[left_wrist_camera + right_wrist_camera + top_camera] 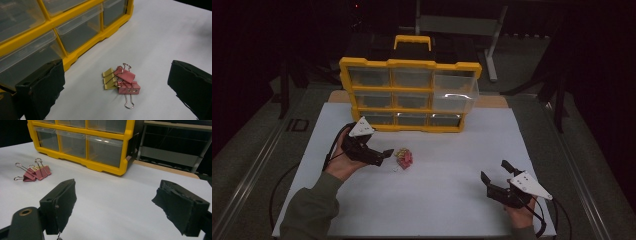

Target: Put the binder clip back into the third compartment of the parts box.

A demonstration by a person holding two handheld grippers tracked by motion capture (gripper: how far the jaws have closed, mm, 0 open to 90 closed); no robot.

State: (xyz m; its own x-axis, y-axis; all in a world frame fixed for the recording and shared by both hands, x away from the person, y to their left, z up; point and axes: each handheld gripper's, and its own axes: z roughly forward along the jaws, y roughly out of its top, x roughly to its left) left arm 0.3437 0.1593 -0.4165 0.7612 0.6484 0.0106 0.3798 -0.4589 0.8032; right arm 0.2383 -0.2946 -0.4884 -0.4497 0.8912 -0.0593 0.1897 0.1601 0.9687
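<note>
A small heap of pink and yellow metal binder clips point(404, 158) is seen mid-frame on the white tabletop point(437, 200), below the yellow plastic drawer cabinet point(409, 95). The left gripper point(384, 155), jaws wide, is held just beside it; the right gripper point(494, 175), lower right, is likewise spread and empty.

White tabletop point(437, 200): yellow drawer organizer point(409, 95), binder clips point(404, 157).

the jaws of the left gripper point(116, 87) are faced with matt black pads, rough and ragged at the edges like torn foam. between and just ahead of them lie binder clips point(122, 81) with smooth painted bodies, pink and yellow, and thin shiny wire handles. they rest on a matt white sheet point(160, 37), smooth like paper. beyond the near jaw stands an organizer point(82, 32) with a glossy yellow plastic frame and clear, slightly cloudy plastic drawers point(80, 27).
</note>
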